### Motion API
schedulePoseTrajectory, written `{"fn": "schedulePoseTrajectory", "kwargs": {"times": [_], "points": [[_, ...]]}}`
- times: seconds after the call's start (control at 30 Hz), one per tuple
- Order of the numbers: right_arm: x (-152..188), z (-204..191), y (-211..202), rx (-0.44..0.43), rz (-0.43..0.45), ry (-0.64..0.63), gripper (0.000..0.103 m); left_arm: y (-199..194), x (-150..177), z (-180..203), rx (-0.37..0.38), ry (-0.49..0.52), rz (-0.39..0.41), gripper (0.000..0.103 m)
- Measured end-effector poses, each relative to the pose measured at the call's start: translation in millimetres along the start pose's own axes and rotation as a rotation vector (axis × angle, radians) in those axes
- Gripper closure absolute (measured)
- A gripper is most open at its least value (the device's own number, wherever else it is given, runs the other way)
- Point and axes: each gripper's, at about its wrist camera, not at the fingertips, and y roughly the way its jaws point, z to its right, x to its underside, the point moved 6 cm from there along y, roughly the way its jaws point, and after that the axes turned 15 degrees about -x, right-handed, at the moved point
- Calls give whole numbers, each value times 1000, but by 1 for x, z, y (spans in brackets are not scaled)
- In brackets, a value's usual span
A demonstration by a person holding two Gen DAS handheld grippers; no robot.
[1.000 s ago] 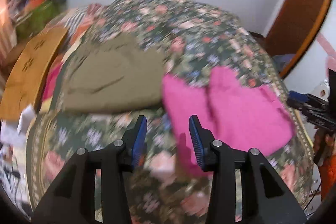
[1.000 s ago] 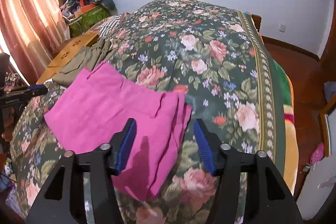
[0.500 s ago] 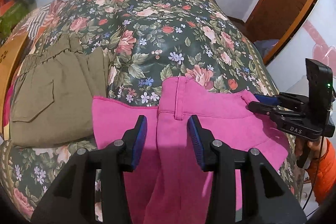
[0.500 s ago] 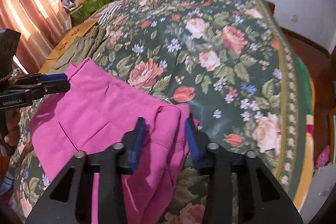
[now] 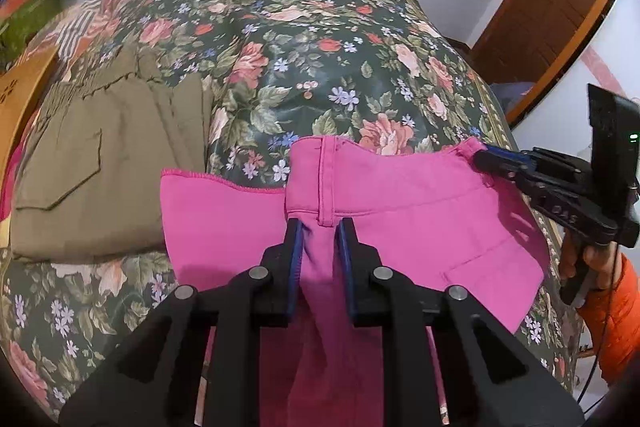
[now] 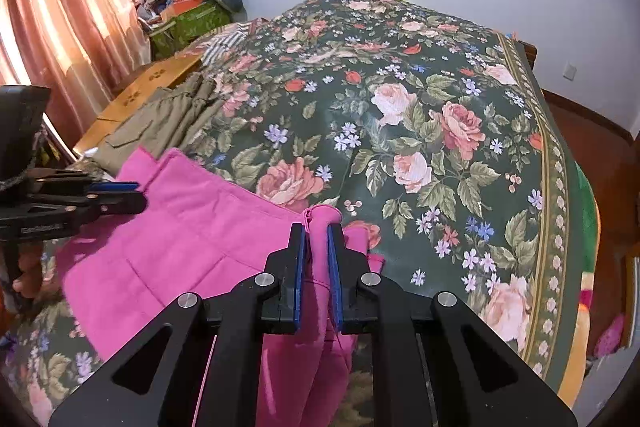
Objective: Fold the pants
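Floral bedspread [image 5: 320, 39] covers one bed, two garments on it: pink pants [image 5: 420, 203] near front edge, olive pants [image 5: 100, 163] folded beside them. Two grippers at work: left gripper [image 5: 318, 231] just closing, pinching waistband by belt loop; right gripper [image 6: 316, 235] clamped on waistband corner.

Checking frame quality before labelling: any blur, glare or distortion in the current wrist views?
Left wrist: sharp on the pink pants; far wall soft; fisheye bulges the floral bedspread; dark vignette at the corners. Right wrist: sharp too; sunlit curtain bright but not blown out; the same barrel bend; soft shadows under the jaws.
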Motion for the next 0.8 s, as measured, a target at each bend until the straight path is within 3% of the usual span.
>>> {"fn": "schedulePoseTrajectory", "kwargs": {"times": [0.17, 0.33, 0.43, 0.5, 0.57, 0.8], "points": [[10, 10, 25, 44, -75, 1, 90, 4, 2, -1, -22, 13, -16, 82], [2, 11, 11, 77, -67, 3, 81, -7, -1, -6, -55, 22, -4, 77], [0, 14, -3, 97, -57, 11, 76, -23, -3, -17, -117, 34, 28, 76], [-1, 17, -15, 111, -47, 24, 67, -31, -3, -25, -124, 27, 36, 70], [1, 18, -25, 102, -34, 45, 61, -42, -2, -33, -124, 11, 51, 52], [15, 7, -47, 45, -24, 95, 53, -66, 8, -47, -84, -53, 61, 20]]}}
